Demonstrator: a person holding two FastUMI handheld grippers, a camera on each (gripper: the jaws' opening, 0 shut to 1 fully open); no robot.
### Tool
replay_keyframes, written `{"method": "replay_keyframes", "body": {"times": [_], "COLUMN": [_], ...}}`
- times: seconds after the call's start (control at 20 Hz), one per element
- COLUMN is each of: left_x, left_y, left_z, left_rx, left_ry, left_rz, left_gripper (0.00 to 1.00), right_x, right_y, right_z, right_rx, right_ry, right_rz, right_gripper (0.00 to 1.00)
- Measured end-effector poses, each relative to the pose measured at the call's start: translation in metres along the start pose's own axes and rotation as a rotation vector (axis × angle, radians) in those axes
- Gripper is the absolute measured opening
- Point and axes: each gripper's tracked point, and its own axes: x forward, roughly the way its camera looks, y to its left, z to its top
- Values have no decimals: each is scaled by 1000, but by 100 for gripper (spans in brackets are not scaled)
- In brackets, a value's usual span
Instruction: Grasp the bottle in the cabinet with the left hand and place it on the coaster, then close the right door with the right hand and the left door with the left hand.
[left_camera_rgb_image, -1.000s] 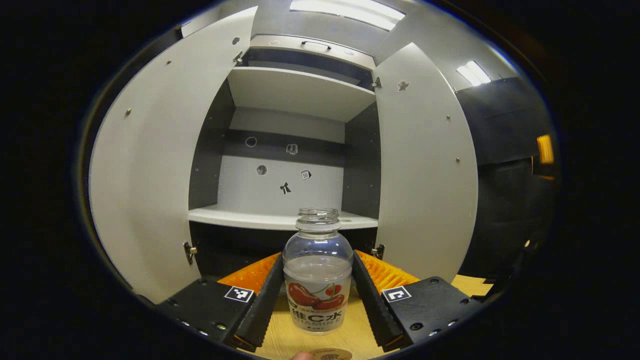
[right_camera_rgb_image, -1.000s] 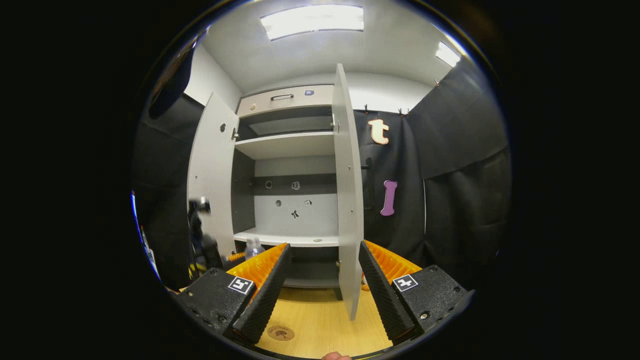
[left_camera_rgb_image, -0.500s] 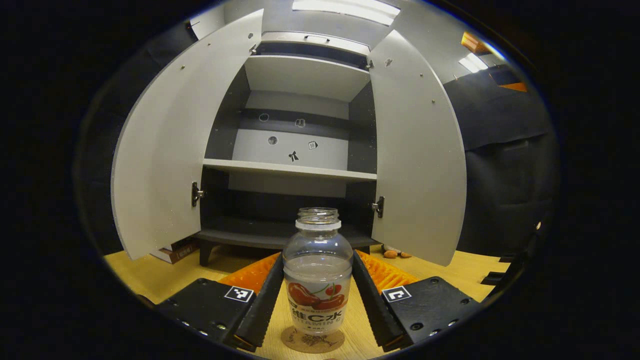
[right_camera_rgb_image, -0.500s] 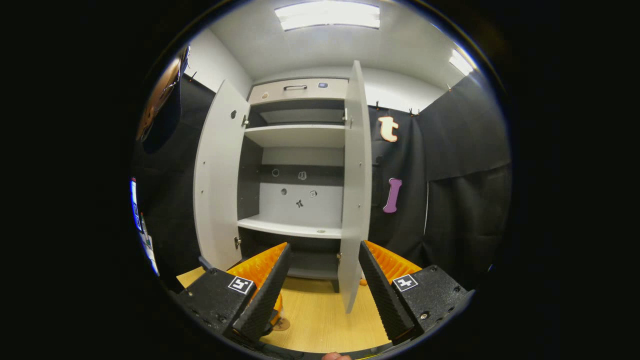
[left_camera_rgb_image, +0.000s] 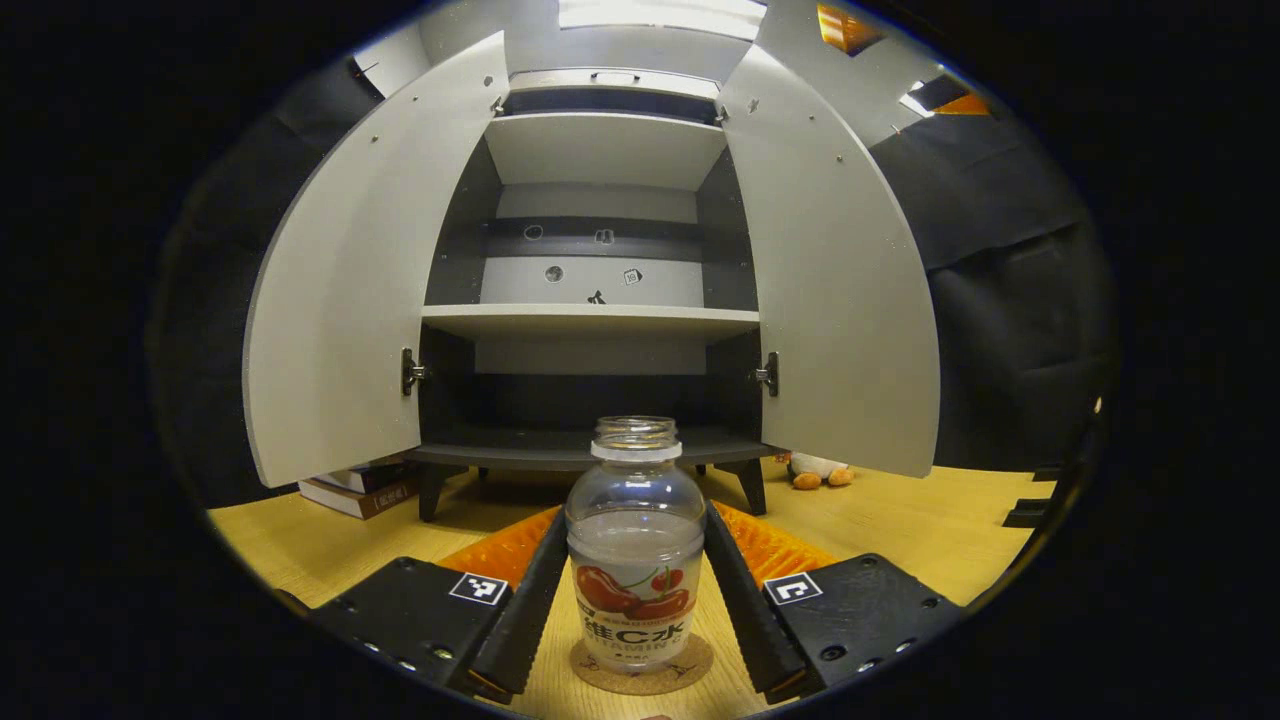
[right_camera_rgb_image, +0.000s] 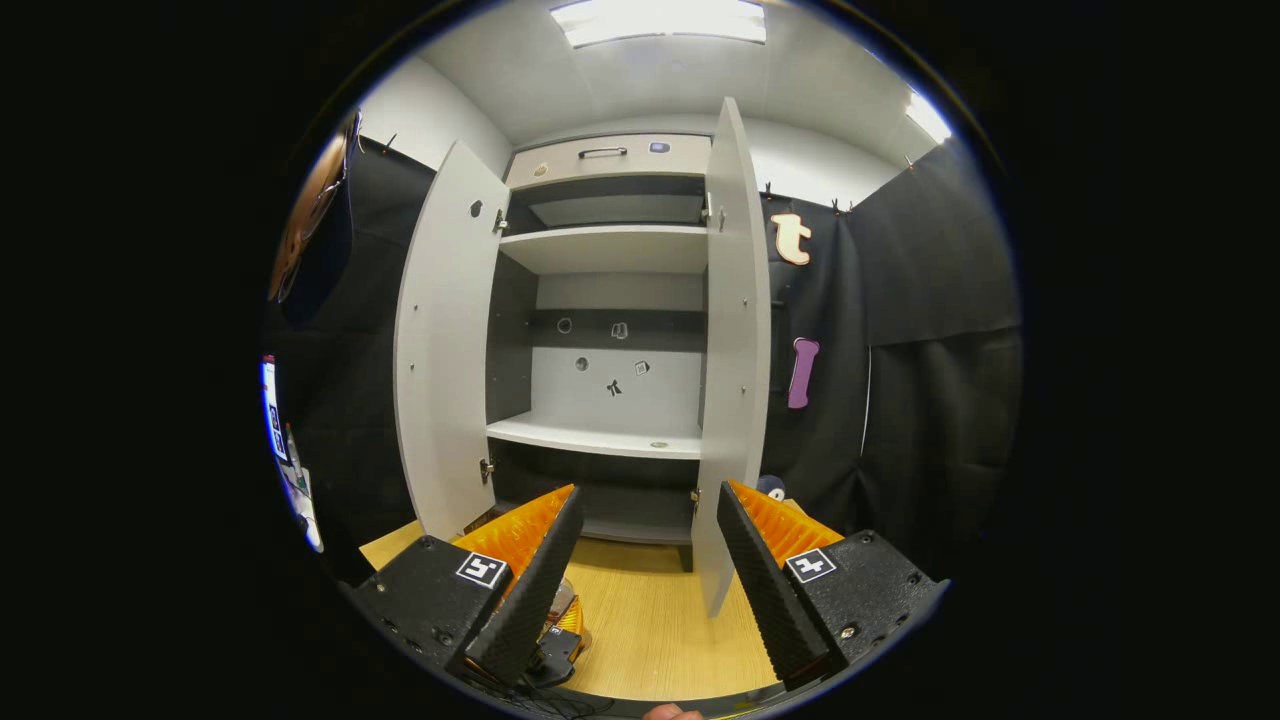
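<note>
- Your left gripper (left_camera_rgb_image: 636, 590) holds the bottle (left_camera_rgb_image: 635, 545) between both fingers, which press on its labelled body from either side.
- The bottle stands upright, long axis vertical, mouth uncapped, and its base appears to sit on or just over the round coaster (left_camera_rgb_image: 641, 667) on the wooden bench (left_camera_rgb_image: 930, 520). Whether the base has fully landed I cannot tell from the left gripper view.
- The move ahead, as I judge it, is to part those fingers and draw straight back, so the bottle is not tipped; it is part full and open, so a nudge could spill it.
- Your right gripper (right_camera_rgb_image: 640, 560) is held wide with nothing between its fingers, pointing at the cabinet (right_camera_rgb_image: 605, 260).
- The right door (right_camera_rgb_image: 733, 350) stands edge-on just ahead of that gripper, slightly toward its right finger; this hand is clearly the nearer one for it.
- The left door (left_camera_rgb_image: 350, 290) swings out on the far side, nearer your left gripper once it is free.
- Both doors are fully open; the shelves inside look bare.
- Around the cabinet's feet lie stacked books (left_camera_rgb_image: 355, 487) and a small plush toy (left_camera_rgb_image: 818, 468), well apart from the coaster.
</note>
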Motion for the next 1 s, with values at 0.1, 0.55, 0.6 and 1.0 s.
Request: {"method": "replay_keyframes", "body": {"times": [0.1,0.55,0.6,1.0], "left_x": [-2,-4,-5,-24], "left_y": [0,-2,1,22], "left_z": [1,-6,-2,86], "left_rx": [11,8,3,-43], "left_ry": [-14,29,20,-147], "left_rz": [7,17,22,44], "left_gripper": [78,96,96,96], "right_x": [5,10,10,8], "right_y": [7,4,2,10], "right_z": [-1,-7,-7,-24], "right_rx": [6,-6,-7,11], "right_ry": [4,21,22,58], "right_rz": [22,26,22,44], "right_gripper": [84,84,84,84]}}
